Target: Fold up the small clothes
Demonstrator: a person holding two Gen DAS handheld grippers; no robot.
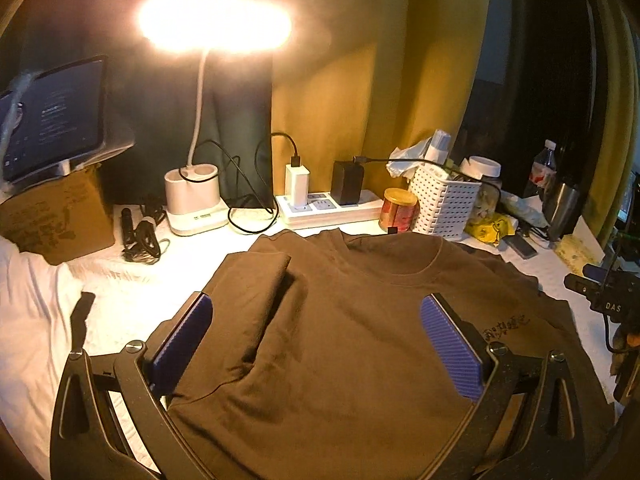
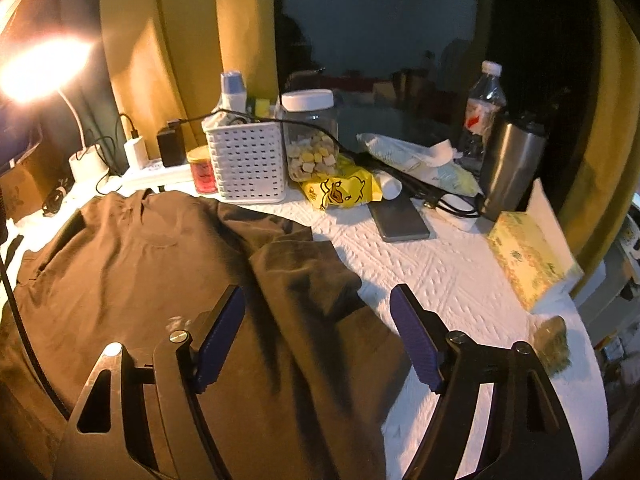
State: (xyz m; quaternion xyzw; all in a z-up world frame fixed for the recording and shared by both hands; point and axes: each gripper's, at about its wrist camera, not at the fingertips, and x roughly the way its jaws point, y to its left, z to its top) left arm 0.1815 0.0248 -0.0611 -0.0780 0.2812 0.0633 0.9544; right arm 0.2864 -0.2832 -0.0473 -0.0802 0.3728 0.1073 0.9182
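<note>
1. Table (image 2: 460,272): the brown shirt (image 1: 340,320) lies flat on it, sleeves already folded in.
2. Left gripper (image 1: 316,340): jaws wide, empty, over the chest.
3. Right gripper (image 2: 318,336): jaws wide, empty, over the right sleeve (image 2: 308,276); next, probably pinch the edge there.

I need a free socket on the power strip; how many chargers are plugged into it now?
2: a white charger toward the power strip's lamp end, and a black charger beside it, nearer the red jar. None seem hidden.
</note>
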